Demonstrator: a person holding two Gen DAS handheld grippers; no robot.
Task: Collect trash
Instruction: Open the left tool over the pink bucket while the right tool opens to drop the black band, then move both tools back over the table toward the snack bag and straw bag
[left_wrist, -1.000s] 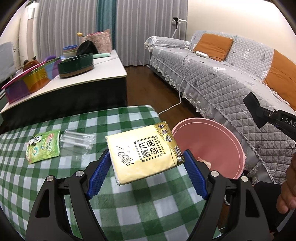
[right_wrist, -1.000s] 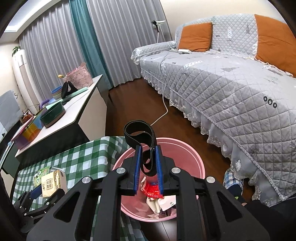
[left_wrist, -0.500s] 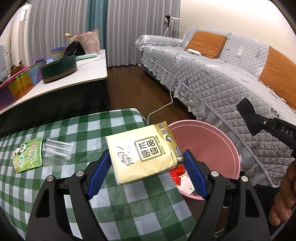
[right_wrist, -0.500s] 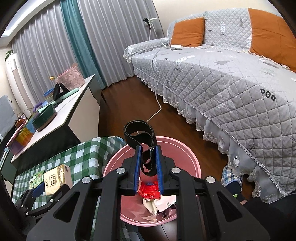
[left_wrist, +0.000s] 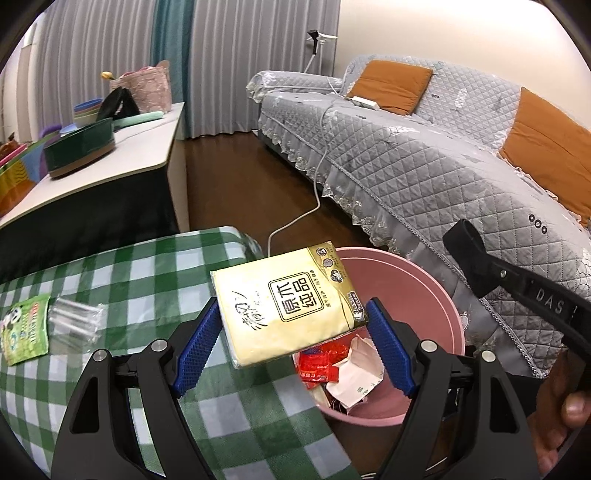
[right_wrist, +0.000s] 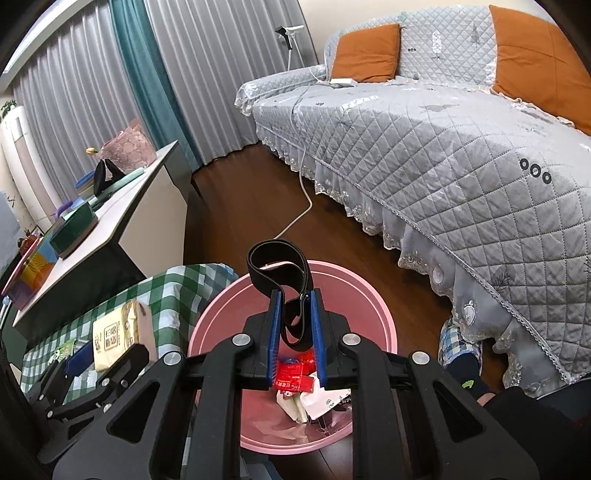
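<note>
My left gripper (left_wrist: 291, 339) is shut on a yellow tissue pack (left_wrist: 286, 304) and holds it over the table's right edge, next to the pink bin (left_wrist: 424, 280). The pack also shows in the right wrist view (right_wrist: 118, 332). My right gripper (right_wrist: 295, 328) is shut on a black strap loop (right_wrist: 280, 262) and holds it above the pink bin (right_wrist: 221, 314). The bin holds red wrappers (right_wrist: 291, 373) and white paper scraps (left_wrist: 354, 380). A green panda packet (left_wrist: 24, 328) and a clear plastic wrapper (left_wrist: 74, 319) lie on the checked tablecloth (left_wrist: 155, 273).
A grey quilted sofa (left_wrist: 424, 147) with orange cushions runs along the right. A white cable (left_wrist: 314, 199) crosses the dark wood floor. A low white table (left_wrist: 122, 147) with bowls and a pink basket stands behind the checked table.
My left gripper has carried the tissue pack rightward to the bin's edge. My right gripper has moved closer over the bin with the strap still held.
</note>
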